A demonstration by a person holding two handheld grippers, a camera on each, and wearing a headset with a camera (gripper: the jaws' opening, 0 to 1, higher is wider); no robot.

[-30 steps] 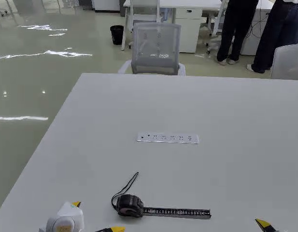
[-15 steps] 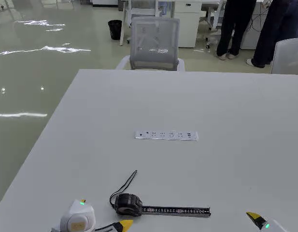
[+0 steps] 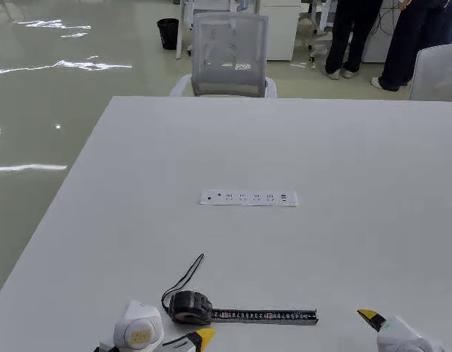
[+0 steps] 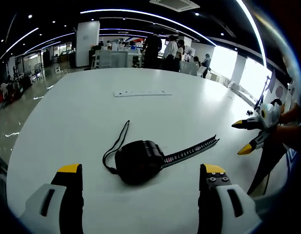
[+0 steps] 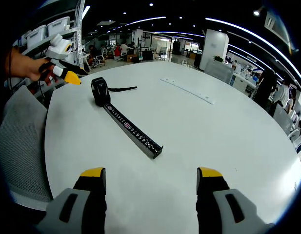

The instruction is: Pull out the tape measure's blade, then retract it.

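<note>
A black tape measure (image 3: 191, 307) lies near the table's front edge, its blade (image 3: 266, 317) pulled out to the right and its black wrist loop (image 3: 183, 276) trailing away. In the left gripper view the case (image 4: 139, 161) sits just ahead of my open left gripper (image 4: 140, 181), between the jaws' lines but untouched. My left gripper (image 3: 187, 343) is just in front of the case in the head view. My right gripper (image 5: 149, 184) is open, a short way before the blade's hooked end (image 5: 155, 149). Its yellow tip (image 3: 371, 317) shows at the bottom right.
A white power strip (image 3: 248, 198) lies mid-table. A grey mesh chair (image 3: 228, 55) stands at the table's (image 3: 343, 161) far edge, another white chair (image 3: 434, 72) at the far right. People stand beyond. A black bin (image 3: 168, 32) stands on the glossy floor.
The head camera has tilted down a little. Both grippers have come further up into the head view, the left toward the case, the right toward the blade's end. The tape has not moved.
</note>
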